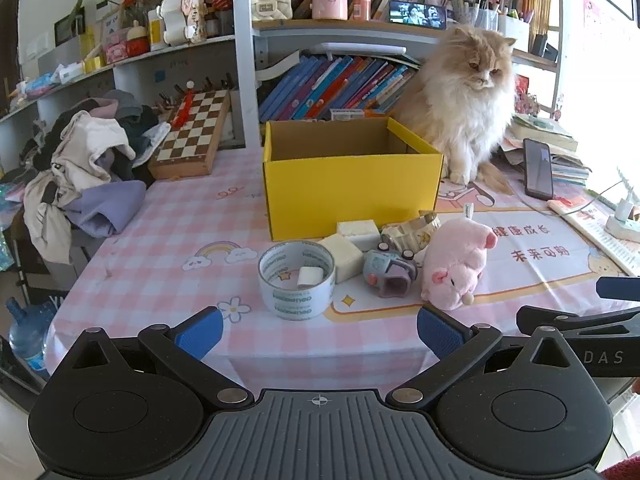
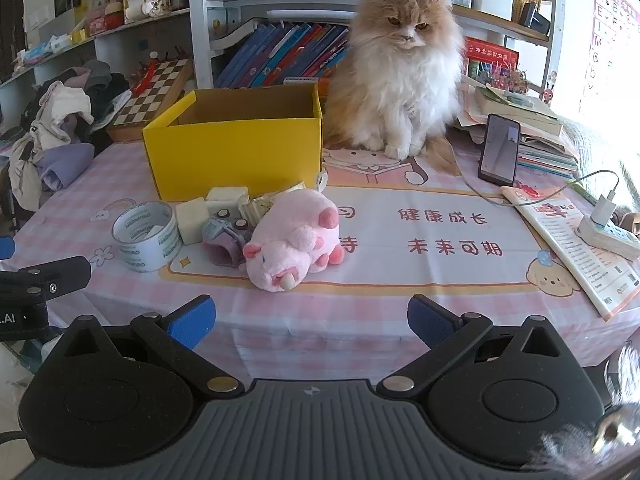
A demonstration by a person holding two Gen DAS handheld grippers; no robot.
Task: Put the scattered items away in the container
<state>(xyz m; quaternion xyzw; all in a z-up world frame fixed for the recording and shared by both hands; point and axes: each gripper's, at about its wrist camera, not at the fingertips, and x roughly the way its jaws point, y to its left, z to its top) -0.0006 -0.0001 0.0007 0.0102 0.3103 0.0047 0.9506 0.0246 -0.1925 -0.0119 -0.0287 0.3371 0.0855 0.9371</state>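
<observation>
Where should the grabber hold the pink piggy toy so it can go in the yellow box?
Probably across the pink pig's soft round middle, coming down from above. It lies on its side near the open right gripper, with its body squashy and bare on top.

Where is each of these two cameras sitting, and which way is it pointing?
Left wrist view: it rides on the left tongs, facing forward over the table at the tape roll, with the yellow box behind; its own open blue-tipped fingers show, and the right tongs' side at the right edge.
Right wrist view: it rides on the right tongs, facing the pink plush pig; its open fingers show, and the left tongs at the left edge.
Shared: box, tape, pig and the cat.
</observation>
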